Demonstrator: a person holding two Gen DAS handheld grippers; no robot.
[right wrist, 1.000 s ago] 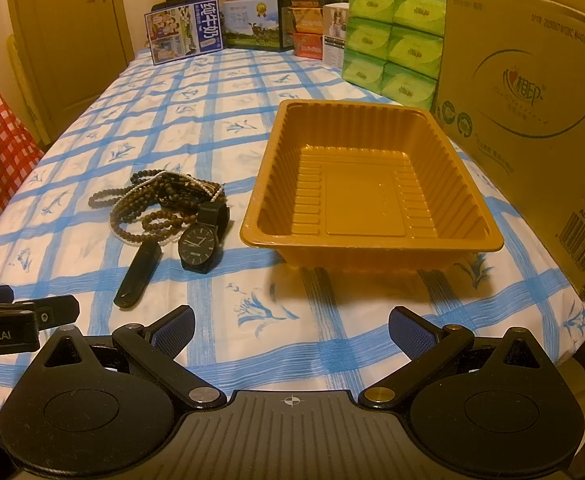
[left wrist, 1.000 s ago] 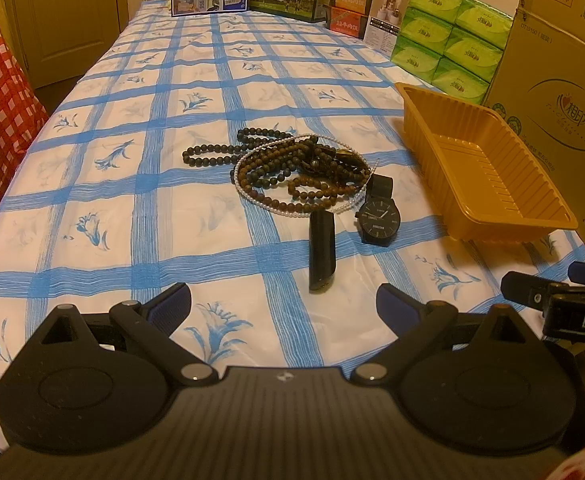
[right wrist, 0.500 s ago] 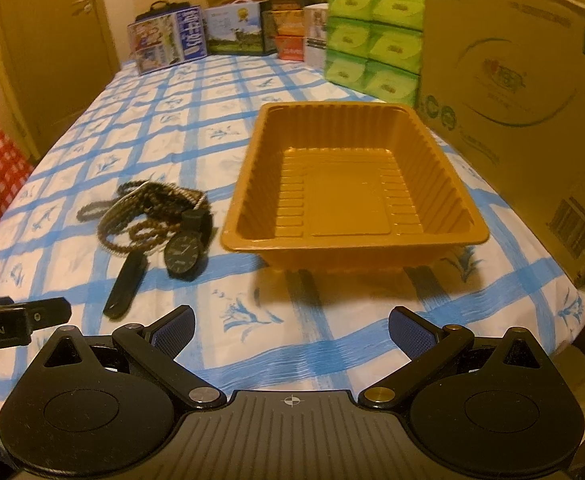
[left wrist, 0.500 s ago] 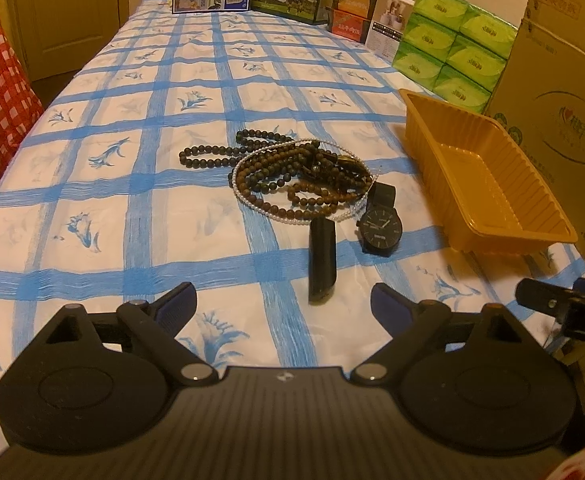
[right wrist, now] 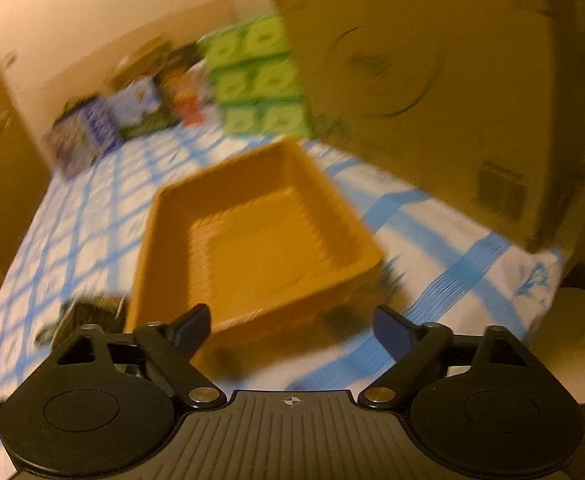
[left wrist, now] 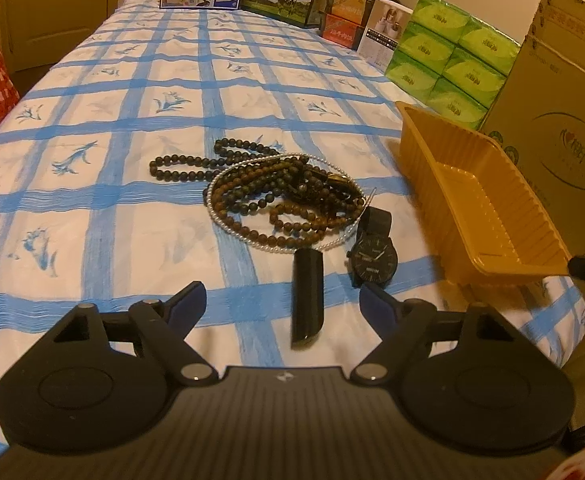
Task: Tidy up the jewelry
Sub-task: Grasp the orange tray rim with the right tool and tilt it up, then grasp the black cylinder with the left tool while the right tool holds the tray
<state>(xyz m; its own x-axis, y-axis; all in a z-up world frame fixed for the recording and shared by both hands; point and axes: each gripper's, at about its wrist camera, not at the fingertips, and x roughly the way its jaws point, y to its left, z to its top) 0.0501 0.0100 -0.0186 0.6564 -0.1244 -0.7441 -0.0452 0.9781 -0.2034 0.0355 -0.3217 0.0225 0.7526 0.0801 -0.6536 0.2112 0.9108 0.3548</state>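
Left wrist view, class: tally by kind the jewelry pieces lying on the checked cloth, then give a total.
Bead strands, tangled in one pile, including a white pearl strand: exact count unclear
Black round-faced wristwatch: 1
Black oblong bar-shaped piece: 1
Total: 2 single pieces plus the bead pile; none lies in the orange plastic tray.

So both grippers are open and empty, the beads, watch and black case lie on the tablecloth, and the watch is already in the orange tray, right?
Not quite. The left wrist view shows the watch still on the tablecloth, beside the black case and the beads, outside the orange tray, which holds nothing. The left gripper and right gripper are open and empty.
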